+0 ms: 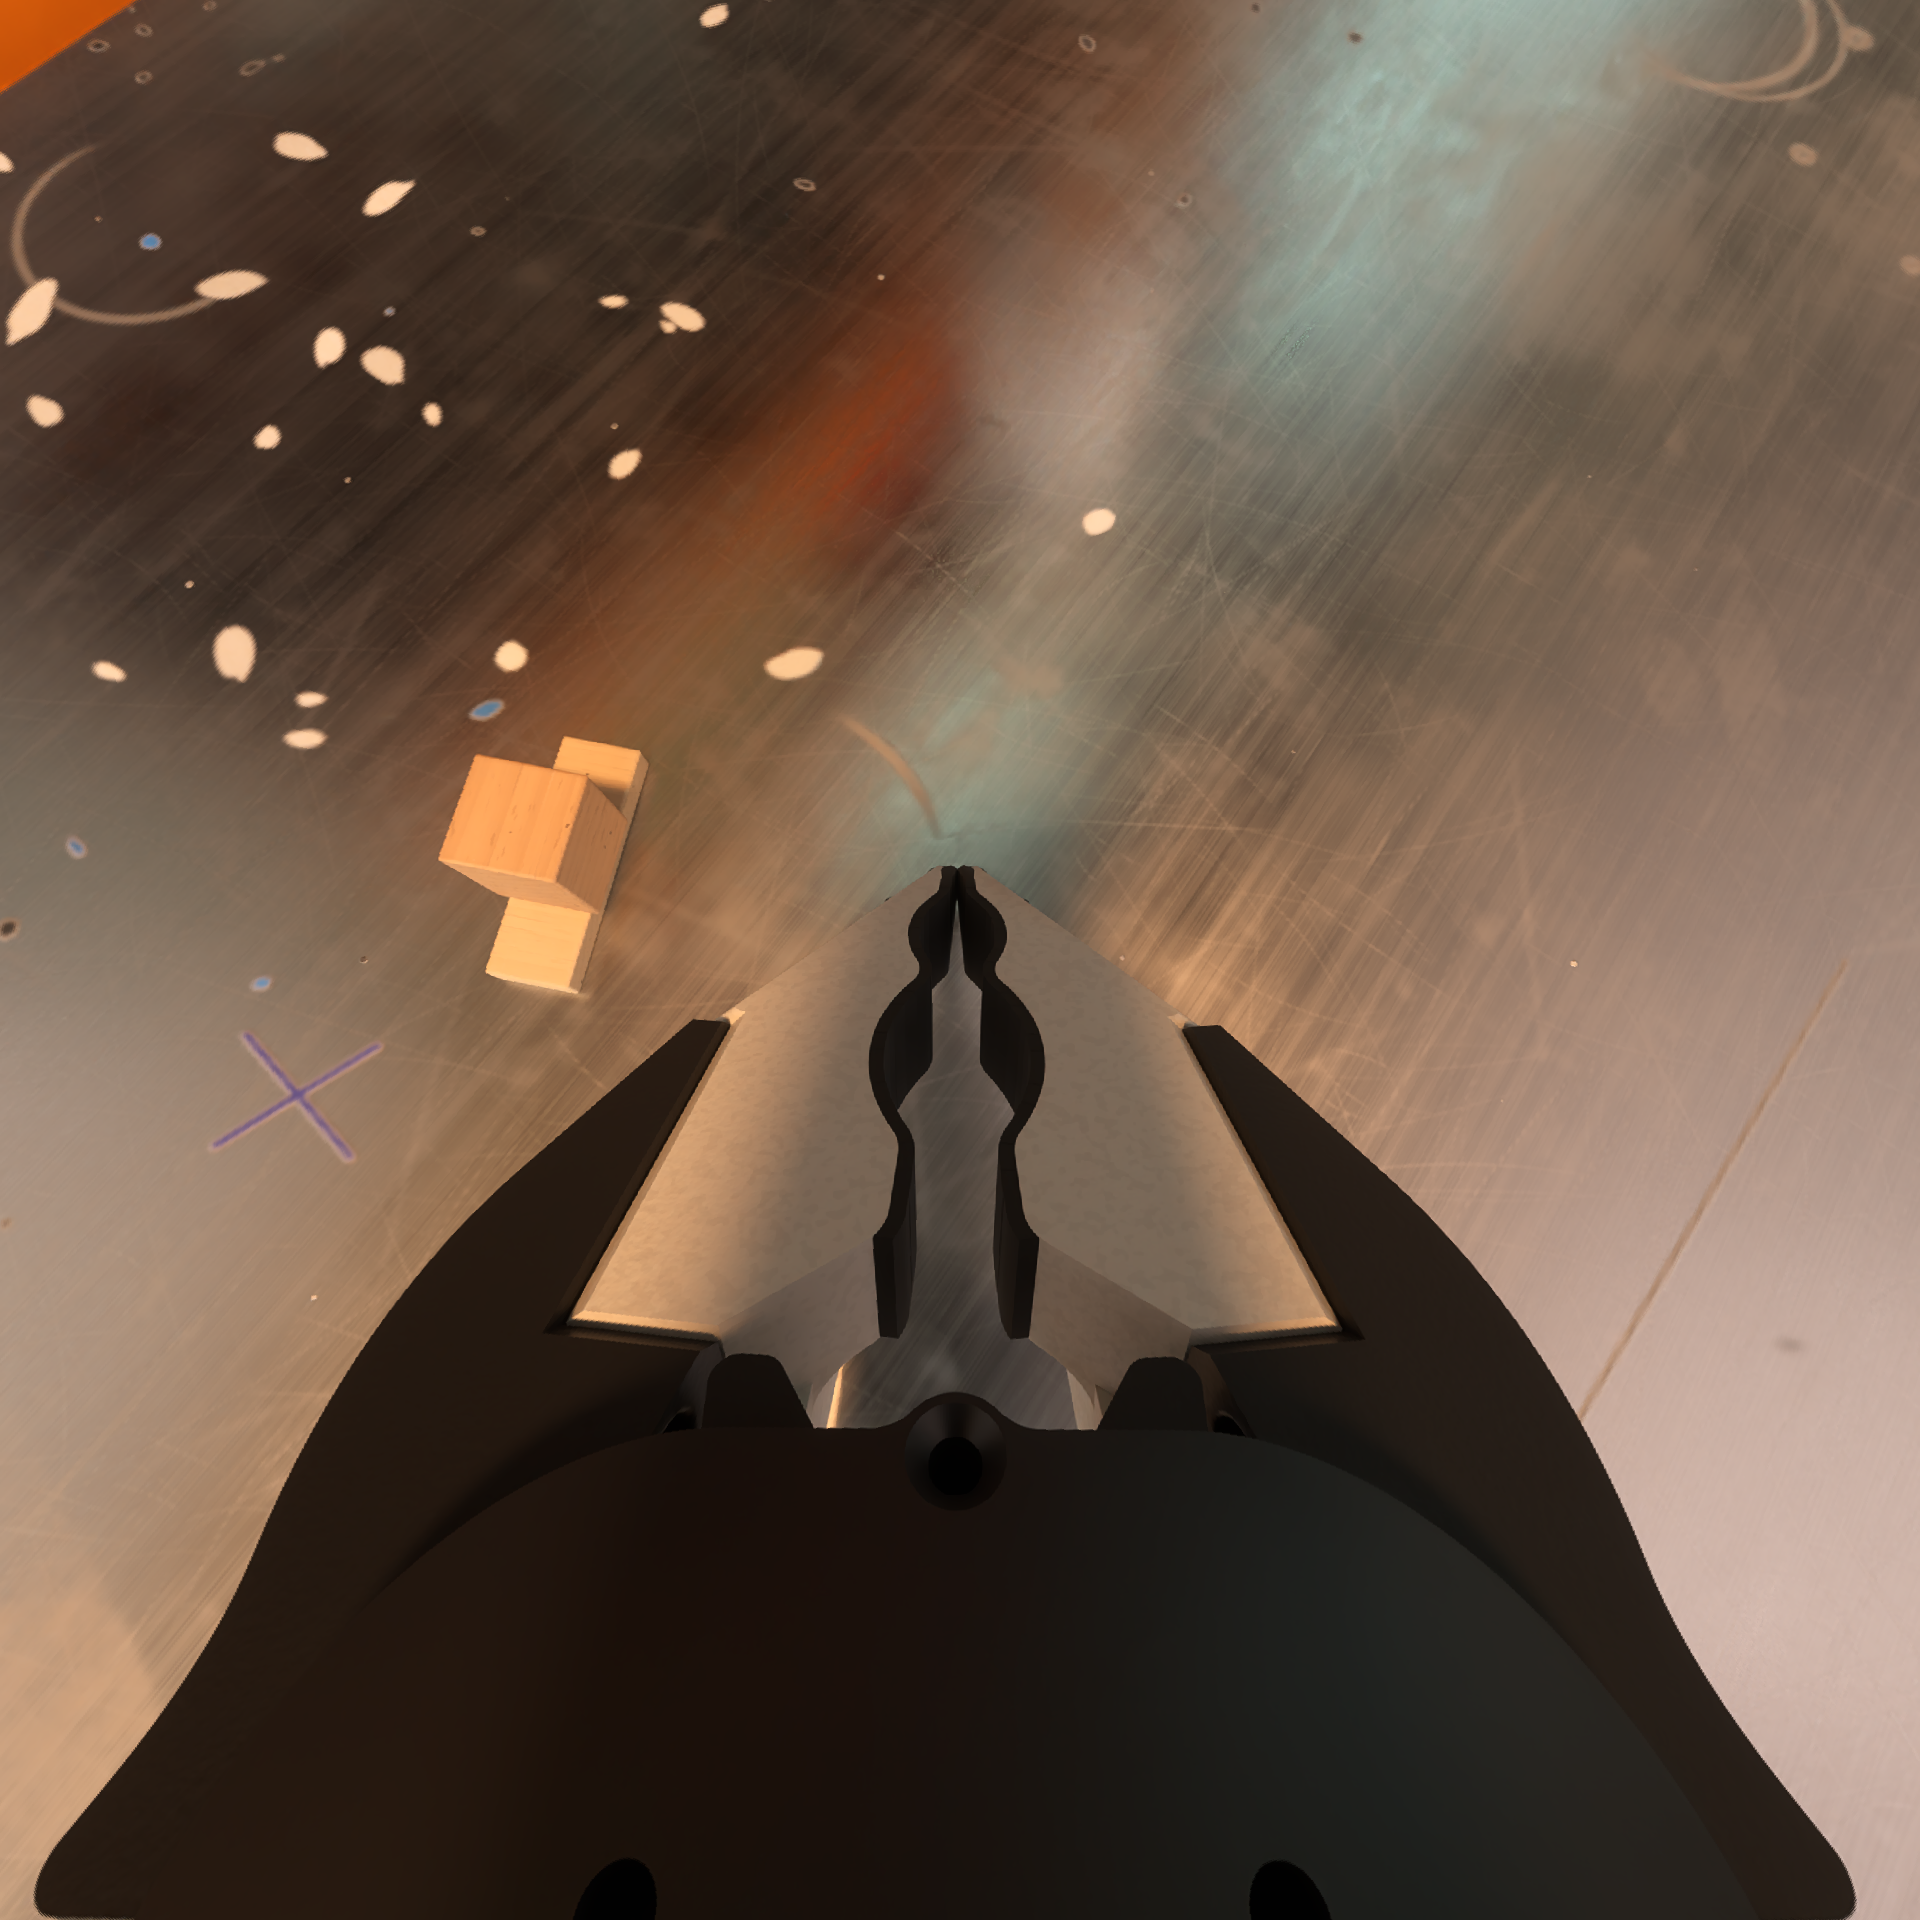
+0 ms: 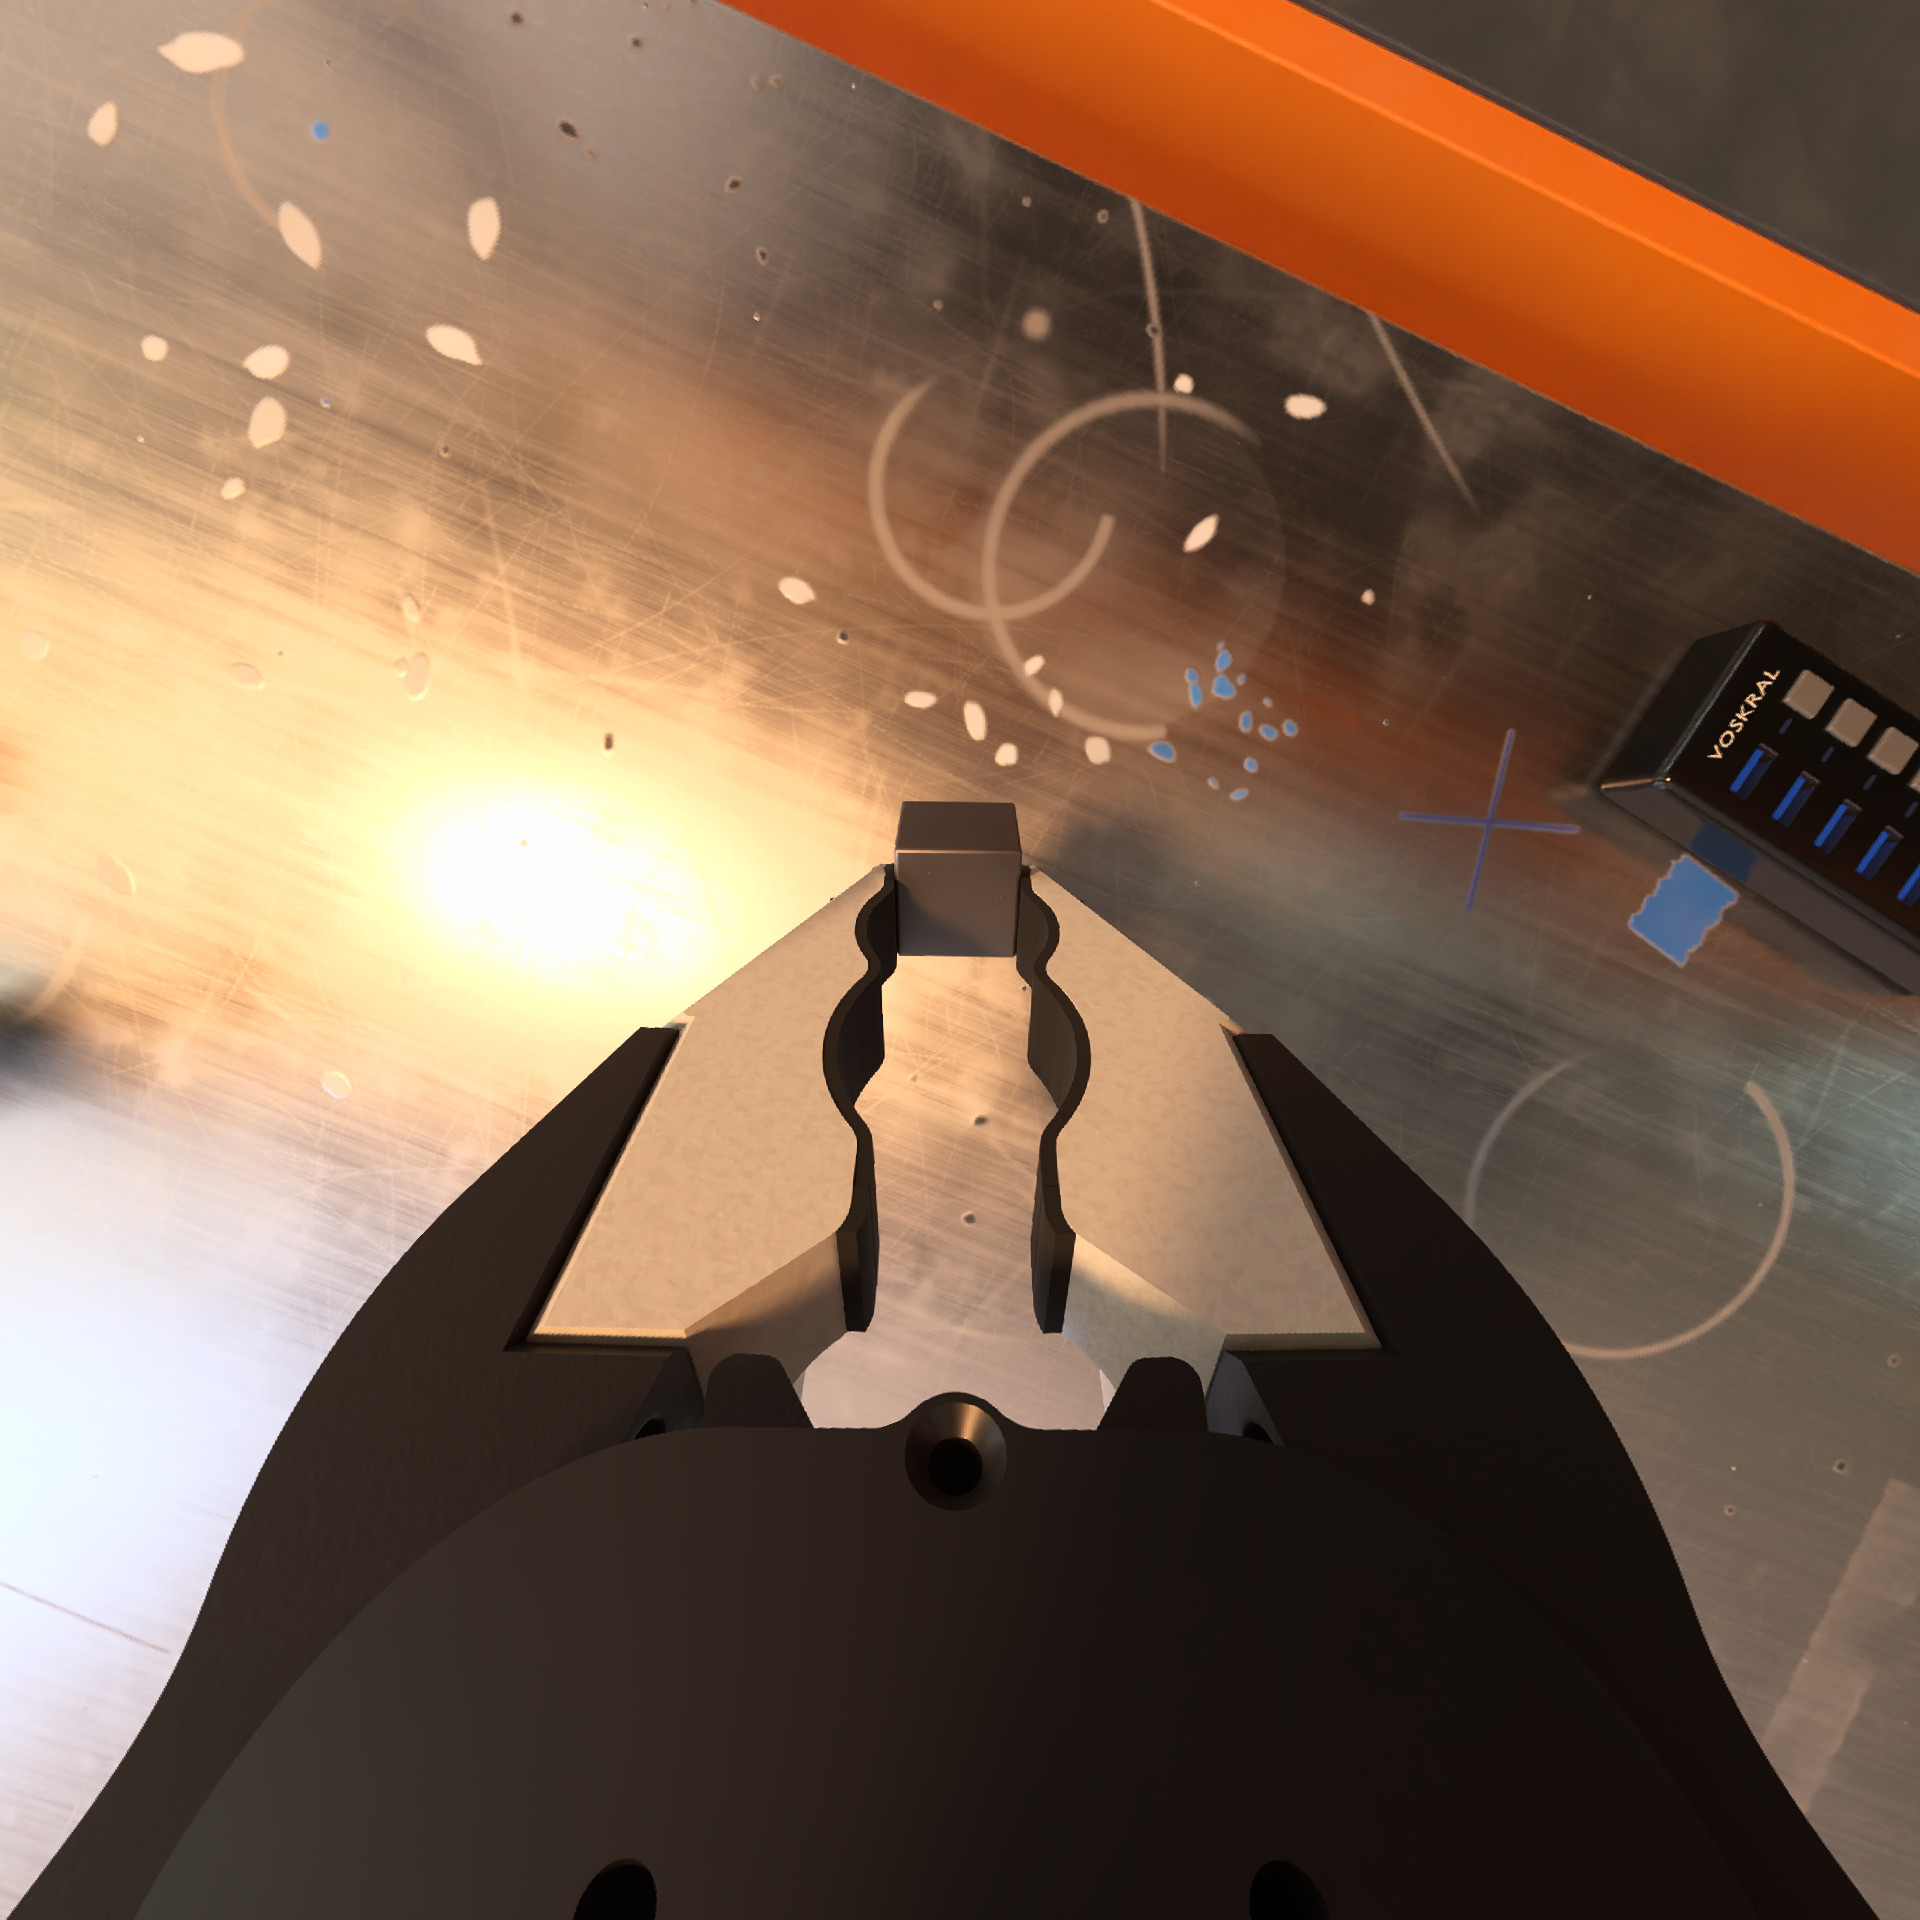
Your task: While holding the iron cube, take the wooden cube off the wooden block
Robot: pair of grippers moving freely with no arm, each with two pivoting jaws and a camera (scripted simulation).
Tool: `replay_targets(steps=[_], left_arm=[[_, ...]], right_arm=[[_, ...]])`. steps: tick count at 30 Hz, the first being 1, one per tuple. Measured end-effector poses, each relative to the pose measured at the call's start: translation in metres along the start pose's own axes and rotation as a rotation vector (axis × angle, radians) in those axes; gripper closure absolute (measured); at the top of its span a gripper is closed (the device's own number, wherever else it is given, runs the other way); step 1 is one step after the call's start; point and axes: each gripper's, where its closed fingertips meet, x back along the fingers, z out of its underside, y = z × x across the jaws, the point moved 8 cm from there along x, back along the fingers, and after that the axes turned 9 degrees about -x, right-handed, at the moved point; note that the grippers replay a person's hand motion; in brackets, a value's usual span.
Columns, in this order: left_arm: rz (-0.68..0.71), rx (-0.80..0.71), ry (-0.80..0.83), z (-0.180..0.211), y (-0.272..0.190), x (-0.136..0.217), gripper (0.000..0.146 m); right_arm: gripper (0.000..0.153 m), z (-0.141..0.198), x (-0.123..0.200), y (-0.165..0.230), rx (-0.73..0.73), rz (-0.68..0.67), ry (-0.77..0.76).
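In the left wrist view a pale wooden cube (image 1: 525,831) sits on top of a longer wooden block (image 1: 545,948), whose ends stick out past it on the metal table. My left gripper (image 1: 956,875) is shut and empty, to the right of the stack and apart from it. In the right wrist view my right gripper (image 2: 956,883) is shut on a small grey iron cube (image 2: 956,883) held between the fingertips above the table. The wooden stack does not show in the right wrist view.
The table is scratched metal (image 1: 1351,623) with paint specks and ring marks. A purple cross mark (image 1: 296,1093) lies near the stack. In the right wrist view a black hub with blue ports (image 2: 1797,790) lies at the right, and an orange edge (image 2: 1455,197) runs behind.
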Motion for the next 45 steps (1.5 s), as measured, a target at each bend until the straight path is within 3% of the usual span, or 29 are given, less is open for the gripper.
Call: replay_targets(steps=[7,14,21,36,45], left_arm=[[-0.001,0.000,0.000,0.000,0.000,0.000,0.146],[0.001,0.003,0.000,0.000,0.000,0.000,0.146],[0.003,0.002,0.000,0.000,0.001,0.000,0.146],[0.009,0.009,-0.002,0.000,0.002,0.000,0.146],[0.006,0.007,-0.001,0.000,0.002,-0.001,0.146]], right_arm=[[0.131,-0.001,0.002,0.003,0.021,0.000,-0.006],[0.131,0.011,0.031,0.003,0.046,0.024,-0.073],[0.131,0.022,0.016,-0.003,0.006,-0.001,-0.064],[0.131,0.013,0.003,-0.008,-0.003,0.026,-0.075],[0.131,0.027,0.010,-0.003,0.008,0.031,-0.050]])
